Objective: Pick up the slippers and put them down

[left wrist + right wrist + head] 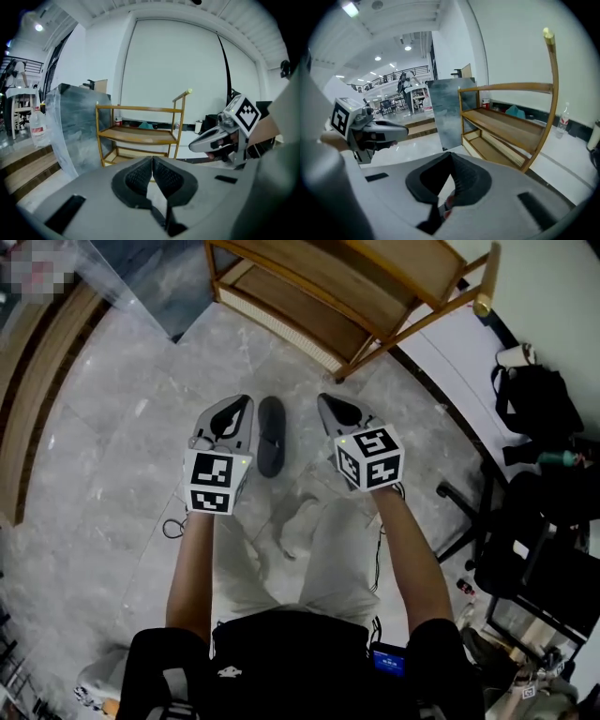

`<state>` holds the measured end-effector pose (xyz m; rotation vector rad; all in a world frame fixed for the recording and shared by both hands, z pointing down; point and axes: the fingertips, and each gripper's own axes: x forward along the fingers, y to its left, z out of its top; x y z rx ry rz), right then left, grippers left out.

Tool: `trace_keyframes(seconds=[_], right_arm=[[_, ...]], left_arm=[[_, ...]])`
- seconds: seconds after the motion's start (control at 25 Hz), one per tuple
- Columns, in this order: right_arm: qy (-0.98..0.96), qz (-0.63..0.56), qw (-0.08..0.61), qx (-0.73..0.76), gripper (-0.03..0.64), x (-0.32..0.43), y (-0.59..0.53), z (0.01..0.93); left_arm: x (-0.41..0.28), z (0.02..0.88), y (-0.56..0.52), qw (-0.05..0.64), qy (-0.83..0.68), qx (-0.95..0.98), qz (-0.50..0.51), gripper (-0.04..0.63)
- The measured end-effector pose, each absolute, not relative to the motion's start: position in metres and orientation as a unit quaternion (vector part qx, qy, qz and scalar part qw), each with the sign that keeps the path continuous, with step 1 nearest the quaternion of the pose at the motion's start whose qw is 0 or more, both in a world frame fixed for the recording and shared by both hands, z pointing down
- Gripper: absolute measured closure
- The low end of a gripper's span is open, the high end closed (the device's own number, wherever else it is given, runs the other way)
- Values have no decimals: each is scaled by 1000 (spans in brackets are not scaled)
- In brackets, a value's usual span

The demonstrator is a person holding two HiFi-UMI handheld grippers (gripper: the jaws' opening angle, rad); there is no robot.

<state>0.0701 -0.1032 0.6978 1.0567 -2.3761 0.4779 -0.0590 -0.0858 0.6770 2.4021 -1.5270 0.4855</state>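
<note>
Both the left gripper [232, 413] and right gripper [336, 411] have jaws pressed together, holding nothing. A dark slipper [271, 435] lies between them, mid-frame.

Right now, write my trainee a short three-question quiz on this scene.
1. True or false: the dark slipper lies on the grey marble floor, with no jaws gripping it.
2. The left gripper has its jaws: A) wide apart, B) together and empty, C) closed on a slipper.
3. Fill in: beyond the right gripper stands a wooden ____.
Key: 1 true; 2 B; 3 shelf rack.
</note>
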Motion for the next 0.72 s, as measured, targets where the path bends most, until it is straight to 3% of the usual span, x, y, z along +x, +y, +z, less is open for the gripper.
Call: trace_keyframes(seconds=[0.72], right_arm=[[-897,167,147,383,618,68,-88,354]], left_arm=[[-34,369,-68,112,-507,837,172,589]])
